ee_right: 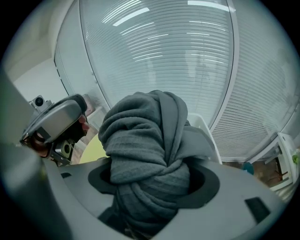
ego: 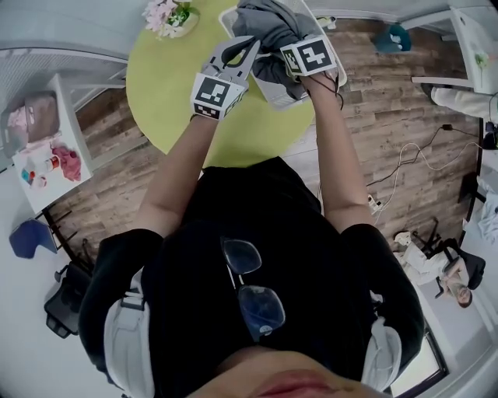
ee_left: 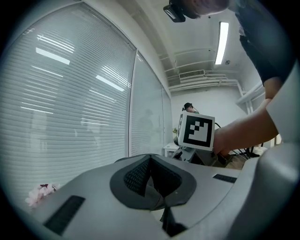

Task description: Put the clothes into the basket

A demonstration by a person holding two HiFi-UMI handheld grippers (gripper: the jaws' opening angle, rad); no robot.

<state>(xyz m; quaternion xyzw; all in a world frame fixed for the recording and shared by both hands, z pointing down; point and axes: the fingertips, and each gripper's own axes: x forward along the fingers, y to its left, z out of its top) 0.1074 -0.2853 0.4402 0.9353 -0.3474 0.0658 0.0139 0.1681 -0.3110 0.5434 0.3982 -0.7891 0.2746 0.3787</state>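
Clothes here come down to one grey garment (ee_right: 150, 140), a soft ribbed knit twisted into a thick, rope-like knot with a smoother flat fold running over its top. The right gripper (ee_right: 152, 182) is clenched on the lower end of that bundle, its smooth grey plastic jaws pressed into the cloth on both sides. In the right gripper view the bundle stands upright out of the jaws, its long axis running along them and its rounded free end pointing away from the camera.

From the head view the garment sits over the white basket (ego: 272, 93) at the far edge of the round lime-green table (ego: 171, 85). Whether the cloth rests on the basket's floor cannot be told.

The left gripper (ee_left: 149, 161) is just beside the right one, over the table. Its dark mesh-textured pads (ee_left: 136, 176) are pressed together with nothing between them. Pale pink flowers (ego: 167, 15) lie on the table's far left edge.
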